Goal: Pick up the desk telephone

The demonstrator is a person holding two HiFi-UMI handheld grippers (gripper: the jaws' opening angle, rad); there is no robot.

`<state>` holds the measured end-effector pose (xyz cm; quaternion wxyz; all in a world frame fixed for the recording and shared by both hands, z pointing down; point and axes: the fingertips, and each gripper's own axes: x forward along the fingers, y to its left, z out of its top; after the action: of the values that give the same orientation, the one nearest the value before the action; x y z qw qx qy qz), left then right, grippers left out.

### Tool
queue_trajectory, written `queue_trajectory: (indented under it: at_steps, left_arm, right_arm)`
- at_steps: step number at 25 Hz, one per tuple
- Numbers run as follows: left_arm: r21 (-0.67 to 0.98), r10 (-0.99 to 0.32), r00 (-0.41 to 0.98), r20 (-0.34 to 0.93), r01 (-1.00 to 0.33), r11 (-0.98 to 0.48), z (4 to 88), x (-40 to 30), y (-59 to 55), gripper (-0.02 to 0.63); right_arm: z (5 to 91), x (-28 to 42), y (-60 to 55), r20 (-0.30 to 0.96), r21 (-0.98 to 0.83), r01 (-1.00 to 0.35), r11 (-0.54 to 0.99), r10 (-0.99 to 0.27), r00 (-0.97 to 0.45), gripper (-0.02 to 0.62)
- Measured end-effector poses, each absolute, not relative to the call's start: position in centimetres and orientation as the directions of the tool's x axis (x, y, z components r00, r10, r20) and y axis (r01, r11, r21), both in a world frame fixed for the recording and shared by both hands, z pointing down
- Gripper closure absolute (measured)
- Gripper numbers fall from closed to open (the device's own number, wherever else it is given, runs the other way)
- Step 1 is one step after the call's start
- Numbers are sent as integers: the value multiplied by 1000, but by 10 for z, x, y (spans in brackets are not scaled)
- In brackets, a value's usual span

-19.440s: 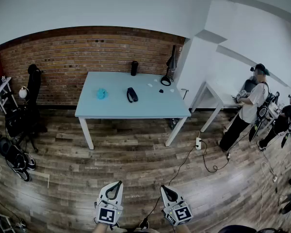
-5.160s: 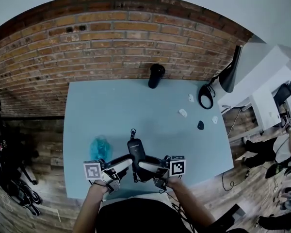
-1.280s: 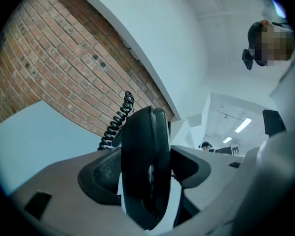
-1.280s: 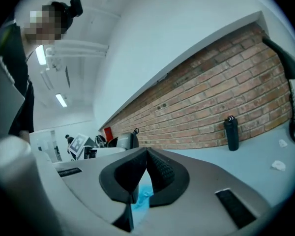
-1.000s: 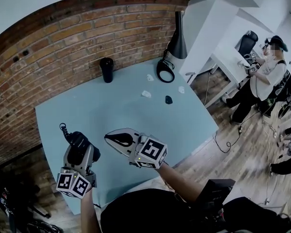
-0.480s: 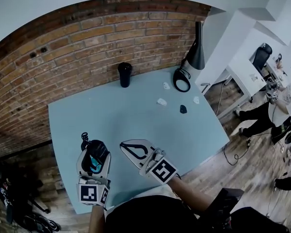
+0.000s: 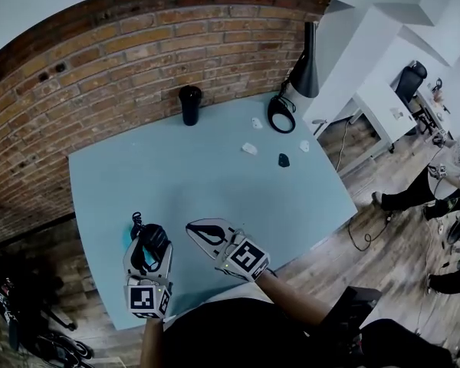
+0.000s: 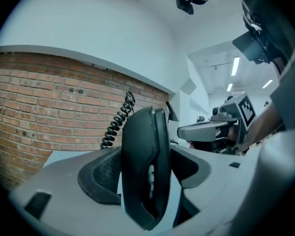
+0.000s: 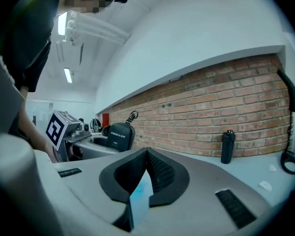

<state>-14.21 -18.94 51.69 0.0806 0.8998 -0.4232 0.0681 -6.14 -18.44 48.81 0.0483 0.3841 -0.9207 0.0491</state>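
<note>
Near front edge of table (image 7: 215, 167), left claw (image 7: 147, 240) clamping telephone (image 8: 142, 171), right claw (image 7: 193, 228) closed

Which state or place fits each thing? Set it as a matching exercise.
1 black desk telephone
2 right tongs
3 black cylindrical bottle
4 black desk lamp

A shut, empty
B far right corner of the pale blue table
C clamped in the left tongs
D midway along that table's far edge

Pairs: 1-C, 2-A, 3-D, 4-B
</note>
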Motion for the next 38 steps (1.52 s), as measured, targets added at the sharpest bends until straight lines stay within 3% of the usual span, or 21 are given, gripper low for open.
queue_trajectory:
  at_steps: [8,38]
  left_arm:
    - [115,-730,635,253,-769,-629,543,-139,-180,316]
    - [215,-704,657,269,-753,-622,552,-135,-175,316]
  right_arm:
    - [522,-73,-170,224,-85,-687,722,-658,-719,586]
    - [540,-70,-156,252,-152,-673,724,-630,-735,584]
